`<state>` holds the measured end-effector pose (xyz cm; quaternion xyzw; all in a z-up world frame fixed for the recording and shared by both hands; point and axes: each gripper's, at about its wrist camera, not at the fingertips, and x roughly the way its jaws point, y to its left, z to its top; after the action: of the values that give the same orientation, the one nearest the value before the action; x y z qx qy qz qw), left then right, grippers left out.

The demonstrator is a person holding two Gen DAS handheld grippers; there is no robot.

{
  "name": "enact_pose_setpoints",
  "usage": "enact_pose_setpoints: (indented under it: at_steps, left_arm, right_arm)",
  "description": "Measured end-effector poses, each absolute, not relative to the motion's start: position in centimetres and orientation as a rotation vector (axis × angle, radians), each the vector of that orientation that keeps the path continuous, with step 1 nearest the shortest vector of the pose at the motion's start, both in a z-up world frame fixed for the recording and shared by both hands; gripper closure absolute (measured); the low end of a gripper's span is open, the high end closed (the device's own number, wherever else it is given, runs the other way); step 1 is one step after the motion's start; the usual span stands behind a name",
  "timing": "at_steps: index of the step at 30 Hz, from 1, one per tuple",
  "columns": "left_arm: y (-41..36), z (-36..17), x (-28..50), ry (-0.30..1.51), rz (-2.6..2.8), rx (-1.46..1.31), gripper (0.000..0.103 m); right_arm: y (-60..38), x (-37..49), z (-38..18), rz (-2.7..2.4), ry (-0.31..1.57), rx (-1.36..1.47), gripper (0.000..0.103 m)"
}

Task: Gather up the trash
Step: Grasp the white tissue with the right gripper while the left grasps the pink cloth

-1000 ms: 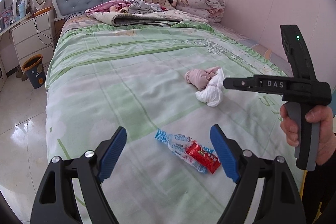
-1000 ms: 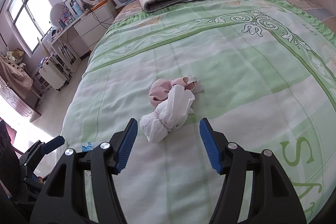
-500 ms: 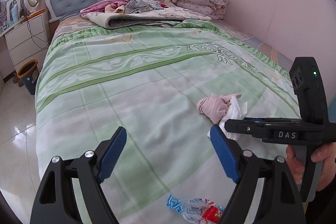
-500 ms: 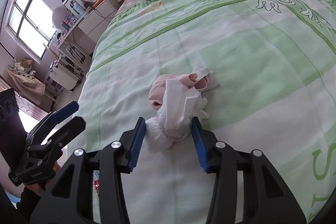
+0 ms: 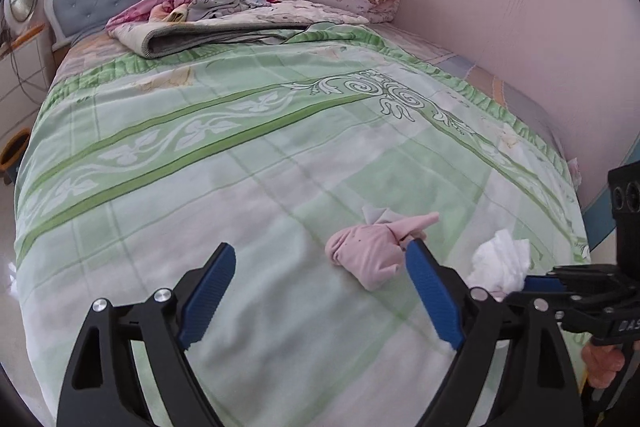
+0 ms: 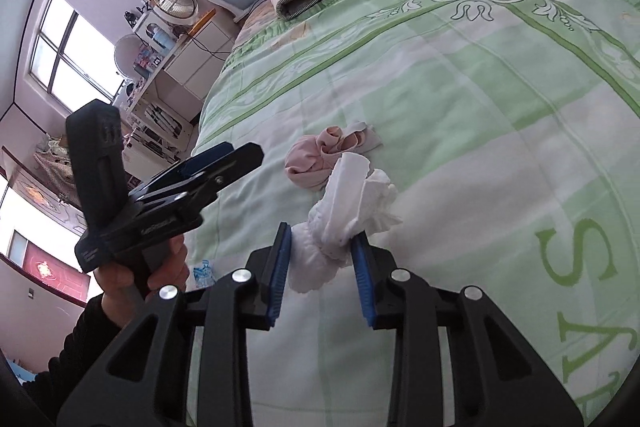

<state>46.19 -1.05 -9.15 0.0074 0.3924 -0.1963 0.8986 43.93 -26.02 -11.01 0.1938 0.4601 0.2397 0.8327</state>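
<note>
On the green bedspread (image 6: 500, 107), near the foot of the bed, a crumpled white tissue wad (image 6: 344, 223) is caught between the blue pads of the right tool (image 6: 322, 267), whose jaws are closing on it. Both pads are already seen pressing the soft paper, which bulges above them; the grip is taken low on the wad, probably so that the loose upper folds are gathered rather than torn. Just beyond it lies a pink bundle (image 6: 316, 163), touching or nearly touching the tissue, so a narrow bite is judged sensible to keep that bundle out of the grasp.

The left tool (image 5: 316, 291) is held above the bedspread with its jaws wide and opening further; nothing is held between them. In the left wrist view the pink bundle (image 5: 372, 255) sits just inside the right-hand finger, which suggests it is being lined up as the next pick. A blue-and-white wrapper (image 6: 202, 273) is glimpsed at the bed's edge beside the person's left hand (image 6: 140, 275), not yet collected.
</note>
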Motion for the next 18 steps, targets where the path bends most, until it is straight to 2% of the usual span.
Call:
enact_pose_setpoints:
  at_steps: [3,7,9,11,13,16,18]
  left_arm:
    - [-3.4,-9.3,45.8,0.78,-0.403,0.164,0.014]
    - [-5.7,-10.5,46.9,0.819,-0.384,0.269,0.014]
    - [-6.5,-11.1,47.2,0.831,-0.381,0.29,0.017]
    - [-7.4,-11.7,47.6,0.85,-0.376,0.314,0.038]
    - [-8.0,-12.1,47.4,0.857,-0.407,0.315,0.054]
    - [-8.4,-12.1,46.9,0.833,-0.406,0.334,0.062]
    - [-7.9,-11.8,46.9,0.844,-0.403,0.283,0.064]
  right_arm:
    - [-26.8,42.1,-10.1,0.509,0.963,0.396,0.074]
    - [-27.7,40.0,-9.1,0.501,0.943,0.386,0.074]
    - [-28.0,39.0,-8.5,0.497,0.928,0.38,0.074]
    - [-28.4,38.1,-7.9,0.495,0.915,0.383,0.074]
    - [-28.8,37.3,-7.3,0.492,0.905,0.383,0.074]
    - [-29.5,35.9,-6.6,0.488,0.892,0.384,0.074]
    - [-29.9,34.9,-6.1,0.485,0.88,0.387,0.074]
